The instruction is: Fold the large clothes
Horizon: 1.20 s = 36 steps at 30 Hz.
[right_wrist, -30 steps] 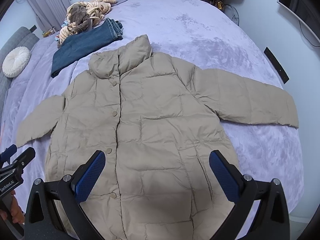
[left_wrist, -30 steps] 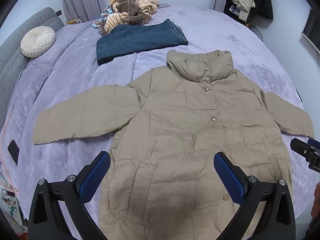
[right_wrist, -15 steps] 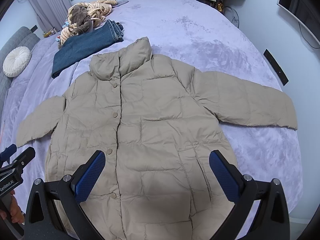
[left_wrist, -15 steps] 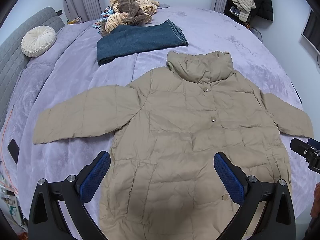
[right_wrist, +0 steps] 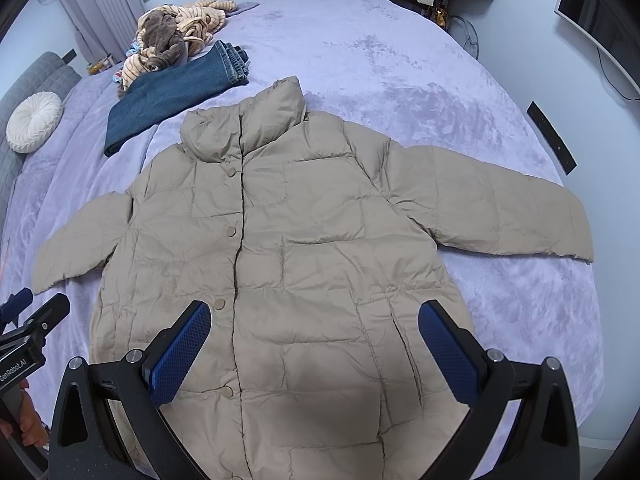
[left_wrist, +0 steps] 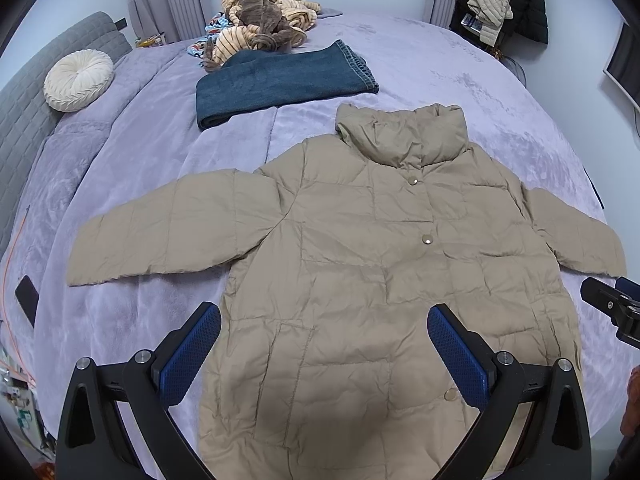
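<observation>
A beige quilted puffer jacket (left_wrist: pixel 360 264) (right_wrist: pixel 296 240) lies flat and face up on the lilac bed, buttoned, collar toward the far side, both sleeves spread sideways. My left gripper (left_wrist: pixel 324 322) hovers open above the jacket's lower left part, nothing between its blue pads. My right gripper (right_wrist: pixel 314 320) is open too, held over the lower right part near the hem. In the left wrist view, the right gripper's tip (left_wrist: pixel 612 304) shows at the right edge, below the right sleeve cuff. In the right wrist view, the left gripper's tip (right_wrist: pixel 36 320) shows at the left edge, under the left cuff.
Folded blue jeans (left_wrist: pixel 280 80) (right_wrist: pixel 176 96) lie beyond the collar, with a heap of striped and brown clothes (left_wrist: pixel 260 20) behind them. A round white cushion (left_wrist: pixel 78 80) rests by the grey headboard. A dark phone (left_wrist: pixel 27 300) sits at the bed's left edge.
Both grippers have crept slightly toward me, so the jacket sits a touch farther up in each view. The jacket itself has not moved.
</observation>
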Available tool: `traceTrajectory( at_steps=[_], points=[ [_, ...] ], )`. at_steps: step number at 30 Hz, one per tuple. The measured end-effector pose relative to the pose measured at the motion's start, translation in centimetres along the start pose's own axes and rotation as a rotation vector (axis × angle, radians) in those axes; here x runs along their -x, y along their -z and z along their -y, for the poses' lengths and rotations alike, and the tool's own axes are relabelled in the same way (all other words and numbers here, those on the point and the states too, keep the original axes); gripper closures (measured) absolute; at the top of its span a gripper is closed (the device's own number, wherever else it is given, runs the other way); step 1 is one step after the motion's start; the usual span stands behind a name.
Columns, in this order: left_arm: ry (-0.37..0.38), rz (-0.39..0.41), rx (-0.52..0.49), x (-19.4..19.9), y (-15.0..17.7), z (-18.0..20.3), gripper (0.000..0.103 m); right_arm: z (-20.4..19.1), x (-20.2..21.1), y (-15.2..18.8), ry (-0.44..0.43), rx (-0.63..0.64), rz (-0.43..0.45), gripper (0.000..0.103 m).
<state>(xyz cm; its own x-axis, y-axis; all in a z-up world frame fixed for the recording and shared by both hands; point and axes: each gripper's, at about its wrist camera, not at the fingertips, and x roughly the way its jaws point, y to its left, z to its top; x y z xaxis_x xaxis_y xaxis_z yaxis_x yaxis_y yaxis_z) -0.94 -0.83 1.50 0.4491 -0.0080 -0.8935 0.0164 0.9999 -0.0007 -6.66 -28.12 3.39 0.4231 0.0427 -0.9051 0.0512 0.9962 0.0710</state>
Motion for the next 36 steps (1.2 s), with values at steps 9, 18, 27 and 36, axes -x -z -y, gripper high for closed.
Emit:
traceTrajectory(
  at_steps=[9, 18, 27, 36],
  points=[
    [0.001, 0.001, 0.006, 0.18, 0.01, -0.36, 0.0, -0.06, 0.05, 0.0, 0.001, 0.0, 0.001, 0.0],
    [0.002, 0.002, 0.006, 0.22, 0.0, -0.41, 0.0, -0.08, 0.22, -0.1, 0.002, 0.001, 0.003, 0.0],
    [-0.001, 0.003, 0.012, 0.27, -0.02, -0.8, 0.0, -0.11, 0.2, -0.05, 0.002, 0.001, 0.004, 0.0],
    [-0.001, 0.003, 0.013, 0.34, -0.04, -0.98, 0.0, -0.17, 0.26, -0.1, 0.003, 0.004, 0.005, 0.0]
  ],
)
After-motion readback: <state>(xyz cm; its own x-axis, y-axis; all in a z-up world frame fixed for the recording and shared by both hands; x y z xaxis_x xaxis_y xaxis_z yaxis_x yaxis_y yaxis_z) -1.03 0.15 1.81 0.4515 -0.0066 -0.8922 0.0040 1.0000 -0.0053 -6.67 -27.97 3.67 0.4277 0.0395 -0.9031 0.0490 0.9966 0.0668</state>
